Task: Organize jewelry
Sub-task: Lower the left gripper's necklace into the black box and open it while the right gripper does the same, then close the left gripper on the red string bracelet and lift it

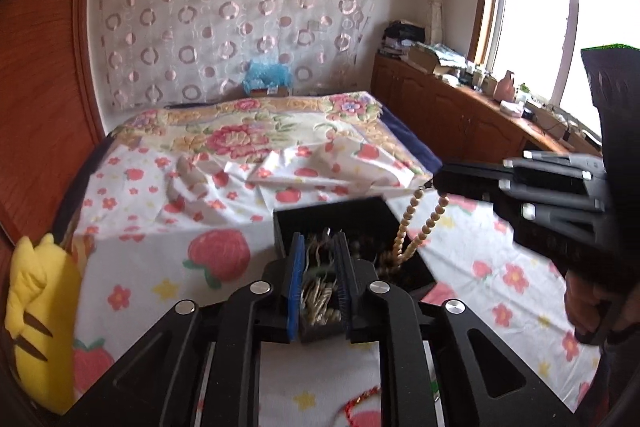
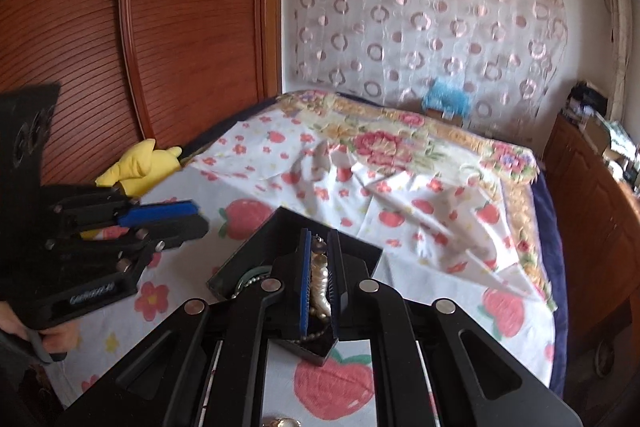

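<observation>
Right claw [image 1: 438, 183] is clamped on a tan bead necklace [image 1: 412, 223], angled down, the loop dangling into the black jewelry box [image 1: 360, 215]. Left claw [image 1: 318, 283] tips down over the same box, pads barely apart, gripping nothing I can see. The box's contents are a blurry tangle, honestly. It sits on a strawberry-print bed sheet [image 1: 160, 227]; yellow plush [image 1: 36, 307], wooden wardrobe [image 2: 180, 27] and window [image 1: 560, 27] around.

You can see embossed lettering on the side of the left gripper [image 2: 198, 217] body in the right wrist view, but it is too blurred to read, and nothing else carries legible text.
</observation>
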`<state>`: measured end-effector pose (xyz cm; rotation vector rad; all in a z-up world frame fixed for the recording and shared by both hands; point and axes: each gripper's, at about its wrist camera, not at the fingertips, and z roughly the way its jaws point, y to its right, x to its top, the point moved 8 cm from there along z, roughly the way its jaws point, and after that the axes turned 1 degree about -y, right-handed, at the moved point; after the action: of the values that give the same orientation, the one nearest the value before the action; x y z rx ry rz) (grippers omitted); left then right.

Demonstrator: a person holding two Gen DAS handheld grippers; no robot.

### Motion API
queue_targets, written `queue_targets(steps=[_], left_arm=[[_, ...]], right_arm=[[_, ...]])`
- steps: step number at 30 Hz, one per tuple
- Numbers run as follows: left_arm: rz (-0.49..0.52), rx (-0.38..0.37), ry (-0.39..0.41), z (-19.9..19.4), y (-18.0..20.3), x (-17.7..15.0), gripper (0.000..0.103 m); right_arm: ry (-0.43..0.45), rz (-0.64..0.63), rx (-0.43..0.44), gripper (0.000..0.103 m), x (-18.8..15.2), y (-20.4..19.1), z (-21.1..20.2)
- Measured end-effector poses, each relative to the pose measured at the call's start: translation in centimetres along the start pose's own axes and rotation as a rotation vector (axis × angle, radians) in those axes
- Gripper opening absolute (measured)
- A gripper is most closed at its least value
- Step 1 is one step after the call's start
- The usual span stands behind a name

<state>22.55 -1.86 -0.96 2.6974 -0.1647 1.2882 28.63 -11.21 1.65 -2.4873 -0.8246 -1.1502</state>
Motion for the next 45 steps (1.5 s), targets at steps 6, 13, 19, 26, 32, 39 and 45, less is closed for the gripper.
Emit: queue_targets(steps=[6, 13, 19, 26, 32, 39, 45], left_arm=[[-0.013, -0.012, -0.048, -0.1, -0.7, -3.6, 0.015], [0.016, -0.015, -0.117, 0.3, -0.2, -7.4, 0.016], [0.059, -0.043, -0.161, 0.6, 1.7, -9.6, 0.026], [0.057, -0.072, -0.218, 1.0, 2.9, -12.2, 0.034], [0.037, -0.066, -0.253, 1.4, 2.8, -13.6, 0.034], [-0.015, -0.111, -0.274, 2.1, 2.8, -13.9, 0.031], [-0.028, -0.110, -0.271, 2.1, 2.5, -14.0, 0.003]], right_arm=[[0.009, 0.023, 0.014, 0.026, -0.8, 0.1, -0.2], [-0.023, 0.017, 0.016, 0.026, -4.7, -0.1, -0.6], [-0.071, 0.012, 0.010, 0.026, -9.5, -0.6, -0.6], [-0.106, 0.023, 0.018, 0.026, -13.8, -1.1, -0.8], [-0.122, 0.040, 0.038, 0.026, -15.7, -2.0, -1.0], [-0.141, 0.029, 0.054, 0.026, -16.9, -3.4, -1.2], [-0.157, 0.016, 0.074, 0.033, -17.5, -4.6, -1.0]])
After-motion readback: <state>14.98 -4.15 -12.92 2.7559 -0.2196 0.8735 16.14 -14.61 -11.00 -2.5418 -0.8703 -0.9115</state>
